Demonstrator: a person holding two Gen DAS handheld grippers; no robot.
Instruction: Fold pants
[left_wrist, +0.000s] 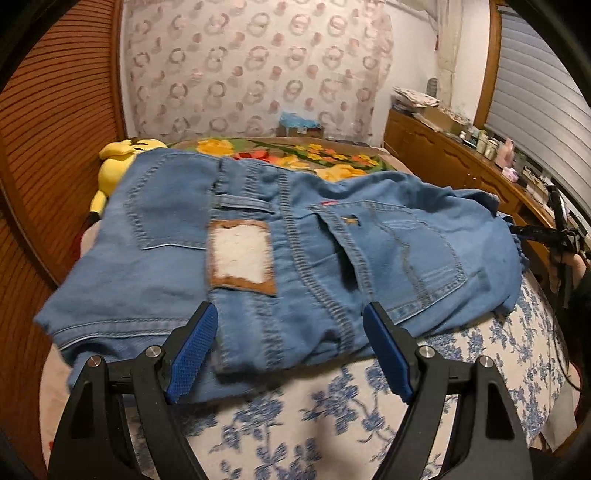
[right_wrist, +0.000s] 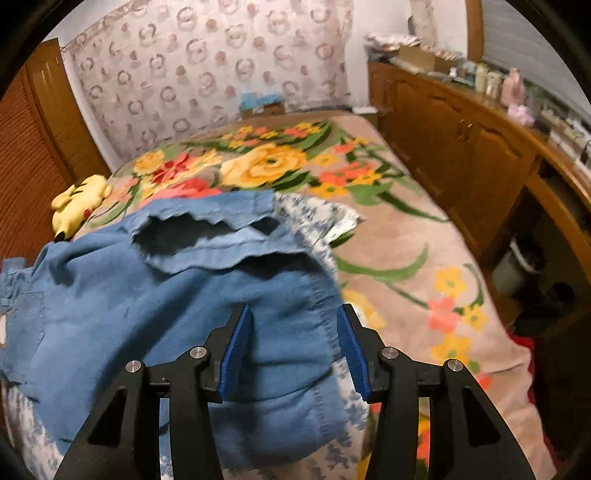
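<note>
Blue denim pants (left_wrist: 258, 251) lie folded on the bed, back side up, with back pockets and a worn leather waistband patch (left_wrist: 242, 254) showing. My left gripper (left_wrist: 291, 339) is open, its blue pads either side of the near edge of the waist part, just above the cloth. In the right wrist view the leg ends of the pants (right_wrist: 184, 288) lie bunched, cuffs open. My right gripper (right_wrist: 293, 339) is open over the near leg cuff, holding nothing. The right gripper also shows at the far right of the left wrist view (left_wrist: 554, 236).
The bed has a blue-flowered white sheet (left_wrist: 332, 417) and a floral blanket (right_wrist: 369, 236) beyond. A yellow plush toy (right_wrist: 79, 205) lies at the left by the slatted wooden wall. A wooden cabinet (right_wrist: 461, 140) with jars stands at the right; a bin (right_wrist: 517, 266) sits below.
</note>
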